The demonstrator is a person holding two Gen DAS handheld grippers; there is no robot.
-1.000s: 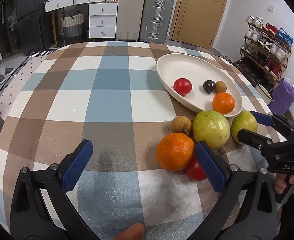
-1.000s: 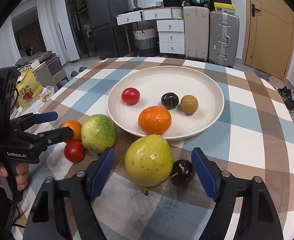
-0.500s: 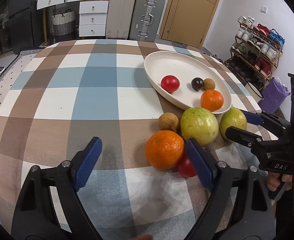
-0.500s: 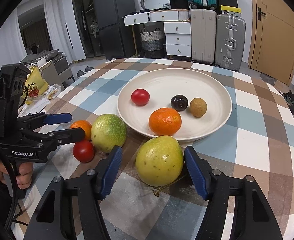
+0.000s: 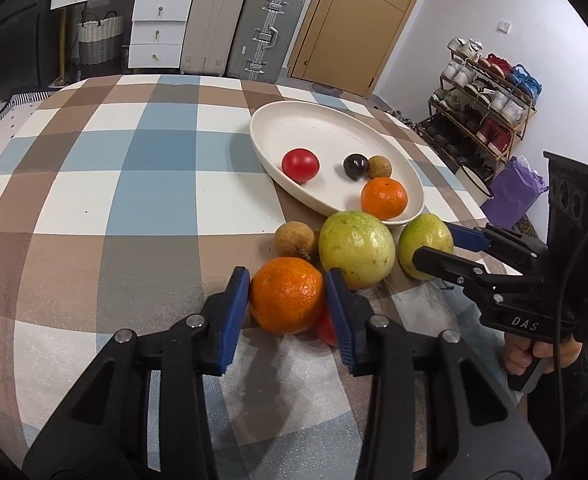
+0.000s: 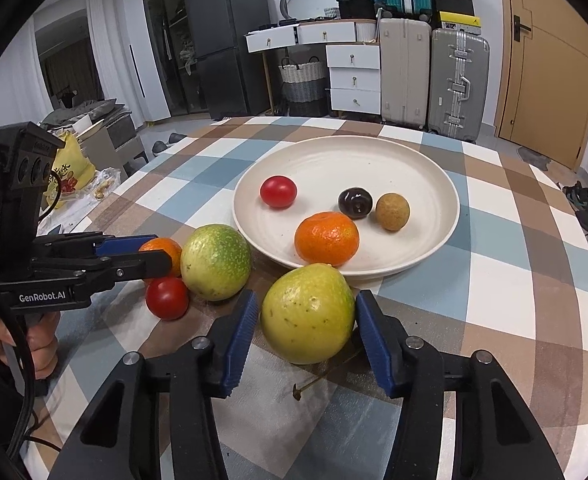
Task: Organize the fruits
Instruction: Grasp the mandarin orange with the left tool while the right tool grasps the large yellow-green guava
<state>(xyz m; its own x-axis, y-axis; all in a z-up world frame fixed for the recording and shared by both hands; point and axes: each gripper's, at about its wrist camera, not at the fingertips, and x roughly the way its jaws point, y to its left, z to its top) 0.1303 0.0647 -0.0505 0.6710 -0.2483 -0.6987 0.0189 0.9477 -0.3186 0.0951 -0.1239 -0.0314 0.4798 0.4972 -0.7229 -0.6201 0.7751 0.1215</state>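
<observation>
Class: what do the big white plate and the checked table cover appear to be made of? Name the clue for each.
Round white plate: probably glazed ceramic, perhaps melamine; smooth, faintly speckled, rigid raised rim.
Checked blue, brown and white table cover: apparently woven cloth; matte, lying flat.

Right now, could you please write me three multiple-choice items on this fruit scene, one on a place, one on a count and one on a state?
1. Where does the dark plum lie?
A. on the plate, beside the brown longan
B. on the tablecloth, by the red tomato
C. between the left tool's fingers

2. How many fruits lie on the plate?
A. two
B. four
C. six

3. What is the left tool doing?
A. hanging wide open above the plate
B. its pads bracket the orange on the tablecloth
C. gripping a green fruit

Answers:
1 A: the right wrist view shows plum and longan side by side on the plate.
2 B: tomato, plum, longan and orange.
3 B: the blue pads sit at both sides of the orange.
</observation>
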